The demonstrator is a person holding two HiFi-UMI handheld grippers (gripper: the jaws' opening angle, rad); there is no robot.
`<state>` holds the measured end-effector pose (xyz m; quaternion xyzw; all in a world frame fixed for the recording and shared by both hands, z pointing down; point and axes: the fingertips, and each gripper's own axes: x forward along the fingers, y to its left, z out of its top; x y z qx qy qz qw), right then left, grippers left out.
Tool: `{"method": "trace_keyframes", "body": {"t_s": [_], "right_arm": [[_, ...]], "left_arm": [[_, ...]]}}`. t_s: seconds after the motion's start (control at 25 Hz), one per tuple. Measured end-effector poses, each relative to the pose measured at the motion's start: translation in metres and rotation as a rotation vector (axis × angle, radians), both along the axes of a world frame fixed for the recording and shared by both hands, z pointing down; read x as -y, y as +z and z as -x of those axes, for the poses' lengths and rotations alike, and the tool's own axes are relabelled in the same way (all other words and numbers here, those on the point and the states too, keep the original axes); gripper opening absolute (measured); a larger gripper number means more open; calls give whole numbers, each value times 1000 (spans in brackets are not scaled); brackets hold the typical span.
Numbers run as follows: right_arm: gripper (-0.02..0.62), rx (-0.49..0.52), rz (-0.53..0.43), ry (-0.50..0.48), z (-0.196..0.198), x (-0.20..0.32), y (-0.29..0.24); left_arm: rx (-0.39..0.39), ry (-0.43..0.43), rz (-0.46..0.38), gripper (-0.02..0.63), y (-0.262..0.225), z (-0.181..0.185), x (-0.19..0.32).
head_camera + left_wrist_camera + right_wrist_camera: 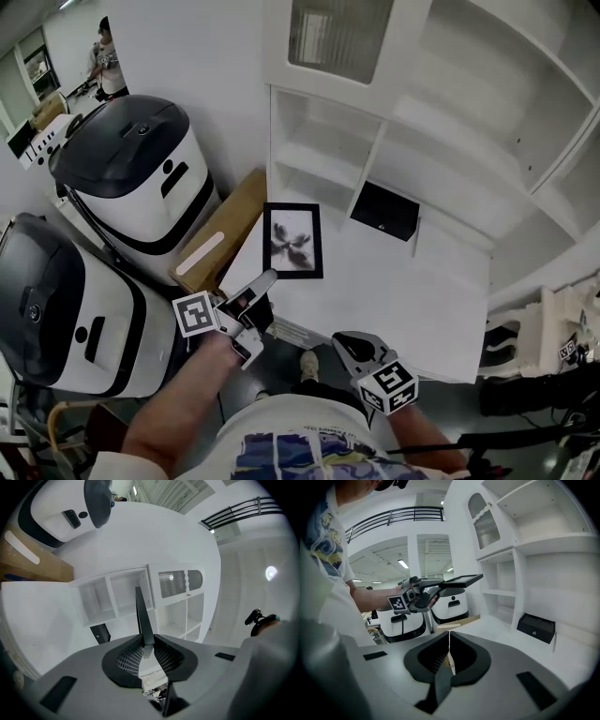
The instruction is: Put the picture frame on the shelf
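Along the far side of the scene we see a tall white shelf unit (375,164) with open compartments, and its base runs into a wide white table (403,309) that reaches toward us. Left of the table stand two bulky white machines with black domed tops (141,178) (66,309), one farther and one nearer. A long brown cardboard box (220,234) is wedged between the farther machine and the table's left edge.

We hold the picture frame (293,241) (461,580) in our left gripper (261,284) (436,590). The frame is black-edged with a dark flower-like print on pale ground. It lies level, lifted clear of the table over its near left part and well short of the shelves. In the left gripper view the frame (143,620) shows edge-on as a thin dark blade, and both fingers of that gripper (145,641) press on its near edge.

A small black box (384,211) (536,627) sits on the table against the foot of the shelf unit, to the right of the frame.

Our right gripper (352,345) (449,634) hangs at the table's near edge with its fingers brought together on nothing.
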<state>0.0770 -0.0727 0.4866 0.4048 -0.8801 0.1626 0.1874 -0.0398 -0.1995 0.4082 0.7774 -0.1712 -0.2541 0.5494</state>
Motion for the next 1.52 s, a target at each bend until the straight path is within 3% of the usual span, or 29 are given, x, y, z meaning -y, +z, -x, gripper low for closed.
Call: {"method": "trace_keyframes", "body": {"t_s": [0.28,0.88,1.52], "right_arm": [[29,28,20,-22,-39,55,8],[29,68,71,-33,-105,102,31],[29,86,90,-1,-130,127,40]], "left_arm": [[25,-29,7,77,-2,-40,90],[115,-117,19,77,16,-87,234],[246,-187,72,77,47,-82,317]]}}
